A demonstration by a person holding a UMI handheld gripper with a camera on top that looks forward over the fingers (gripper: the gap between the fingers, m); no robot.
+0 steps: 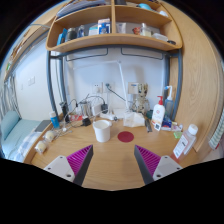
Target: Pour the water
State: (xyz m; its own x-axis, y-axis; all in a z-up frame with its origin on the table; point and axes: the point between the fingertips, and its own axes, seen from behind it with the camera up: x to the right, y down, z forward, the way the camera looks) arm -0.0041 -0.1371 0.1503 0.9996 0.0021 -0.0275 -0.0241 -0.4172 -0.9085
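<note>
The claw is nearest, wide open and holding nothing, with its two purple pads over the front edge of the wooden desk. One white cup stands on the desk past the fingers, near the middle. One round red thing lies flat just beside it. Two white bottles stand toward the desk's right edge. Their labels are too small to read. The things on the shelf above are hard to make out.

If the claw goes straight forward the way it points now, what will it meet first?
Probably the white cup, standing on the wooden desk just beyond the open claw, slightly to one side of its line. Depth is hard to judge; nothing else shows in between.
</note>
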